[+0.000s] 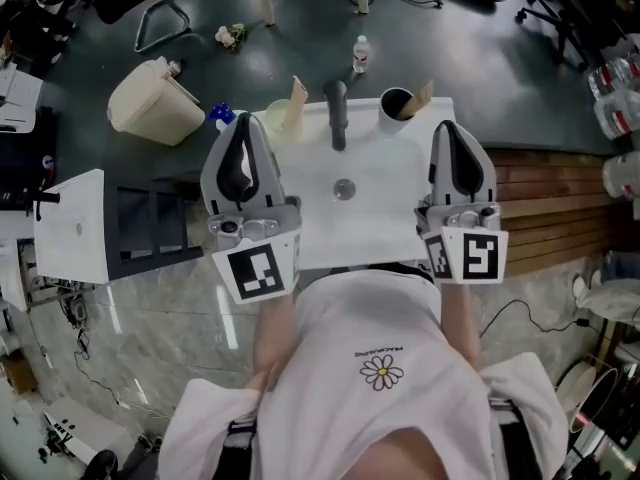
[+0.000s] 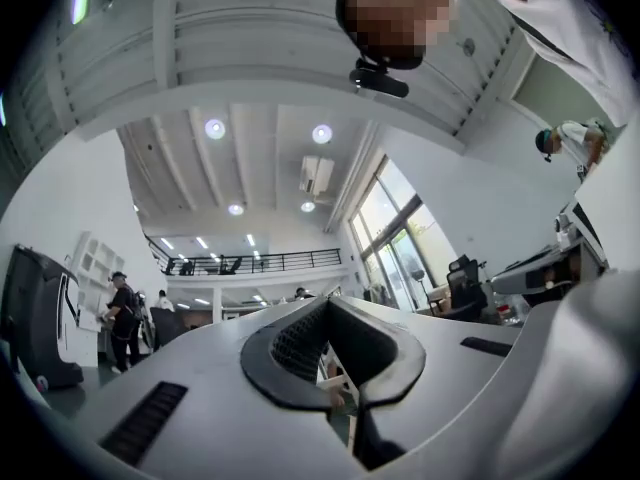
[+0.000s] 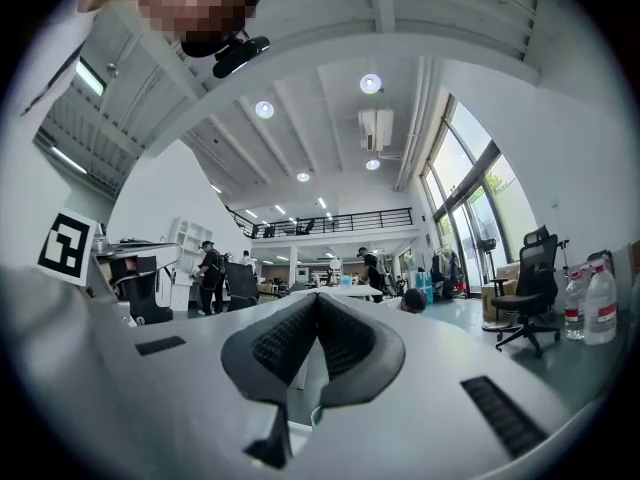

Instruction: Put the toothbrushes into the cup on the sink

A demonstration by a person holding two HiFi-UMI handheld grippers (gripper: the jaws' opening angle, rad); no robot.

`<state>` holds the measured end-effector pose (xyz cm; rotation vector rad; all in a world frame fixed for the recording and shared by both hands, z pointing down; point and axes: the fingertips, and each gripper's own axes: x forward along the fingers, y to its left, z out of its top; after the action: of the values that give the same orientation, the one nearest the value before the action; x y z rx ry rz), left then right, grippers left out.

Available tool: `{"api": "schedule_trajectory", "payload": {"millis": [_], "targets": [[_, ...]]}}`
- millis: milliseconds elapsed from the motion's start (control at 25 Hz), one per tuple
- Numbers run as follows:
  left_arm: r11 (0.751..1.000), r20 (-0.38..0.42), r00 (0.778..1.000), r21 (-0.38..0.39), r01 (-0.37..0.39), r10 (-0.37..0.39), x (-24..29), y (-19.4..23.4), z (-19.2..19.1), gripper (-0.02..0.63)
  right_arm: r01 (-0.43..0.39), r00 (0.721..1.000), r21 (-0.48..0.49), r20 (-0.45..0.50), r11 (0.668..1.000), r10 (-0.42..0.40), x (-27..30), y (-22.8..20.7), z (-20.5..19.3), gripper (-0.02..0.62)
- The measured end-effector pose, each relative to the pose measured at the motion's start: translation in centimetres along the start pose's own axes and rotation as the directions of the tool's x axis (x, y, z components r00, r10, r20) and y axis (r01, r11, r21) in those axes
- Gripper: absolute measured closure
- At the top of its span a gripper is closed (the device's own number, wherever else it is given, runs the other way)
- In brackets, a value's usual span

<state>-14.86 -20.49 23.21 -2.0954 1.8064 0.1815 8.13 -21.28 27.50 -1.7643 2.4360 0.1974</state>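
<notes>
My left claw and right claw both point upward, jaws pressed together with nothing in either. I hold them over the near edge of the white sink. At its back, either side of the tap, stand a pale cup and a dark cup, with a tan stick leaning in each. The print above my shirt's daisy is too small to read.

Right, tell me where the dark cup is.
In the head view the dark cup stands on the sink's far rim, just right of the faucet.
</notes>
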Motion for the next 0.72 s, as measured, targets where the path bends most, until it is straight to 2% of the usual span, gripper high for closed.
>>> {"api": "schedule_trajectory", "payload": {"millis": [280, 720], "targets": [[1.000, -0.044, 0.999, -0.006, -0.004, 0.004, -2.0, -0.5, -1.2, 0.591, -0.025, 1.000, -0.002, 0.016, 1.000, 0.025, 0.5, 1.1, 0.0, 0.583], [1.000, -0.031, 0.999, -0.008, -0.015, 0.015, -2.4, -0.5, -0.6, 0.591, -0.030, 1.000, -0.047, 0.006, 0.998, 0.030, 0.1, 1.5, 0.1, 0.583]]}}
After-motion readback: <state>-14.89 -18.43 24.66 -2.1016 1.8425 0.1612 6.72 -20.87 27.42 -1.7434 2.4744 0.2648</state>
